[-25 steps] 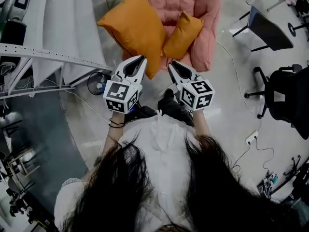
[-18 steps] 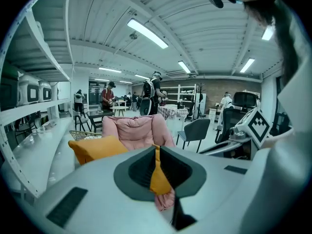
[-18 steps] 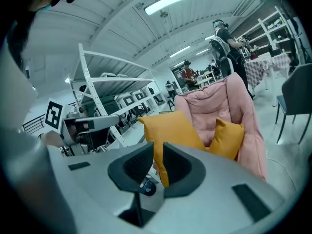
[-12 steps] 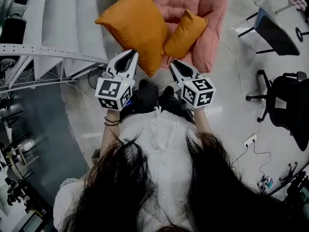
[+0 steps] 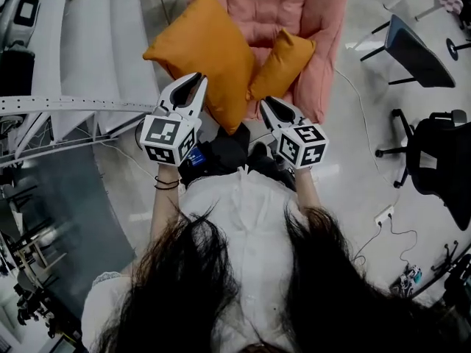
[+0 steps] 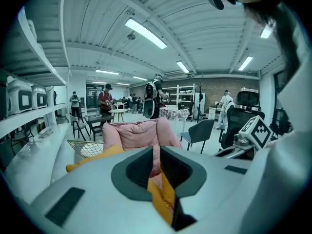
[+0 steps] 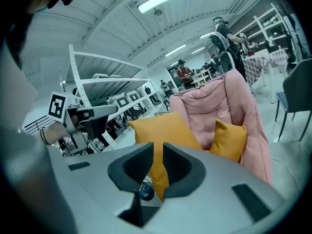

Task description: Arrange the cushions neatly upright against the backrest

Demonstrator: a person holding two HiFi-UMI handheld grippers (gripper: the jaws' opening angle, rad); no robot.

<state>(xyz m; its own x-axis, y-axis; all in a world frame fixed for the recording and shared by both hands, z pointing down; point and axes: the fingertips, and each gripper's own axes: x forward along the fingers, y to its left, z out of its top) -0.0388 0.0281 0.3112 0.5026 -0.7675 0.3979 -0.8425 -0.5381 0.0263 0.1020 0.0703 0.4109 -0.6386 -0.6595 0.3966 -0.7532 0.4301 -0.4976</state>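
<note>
Note: found large cushion (image 5: 202, 50) clamped by left hand-held gripper (image 5: 193, 81) at lower edge, right hand-held gripper (image 5: 265, 103) at bottom corner, before pink chair (image 5: 272, 2); saw small cushion (image 5: 283, 61) in chair, touching it.

This is a big open lab or workshop hall, not a home. Strip lights (image 6: 145, 32) run along a ribbed metal ceiling and white racks (image 7: 112, 81) line one side. Office chairs (image 5: 440, 153) stand about, and people (image 6: 155, 94) work at distant tables.
</note>
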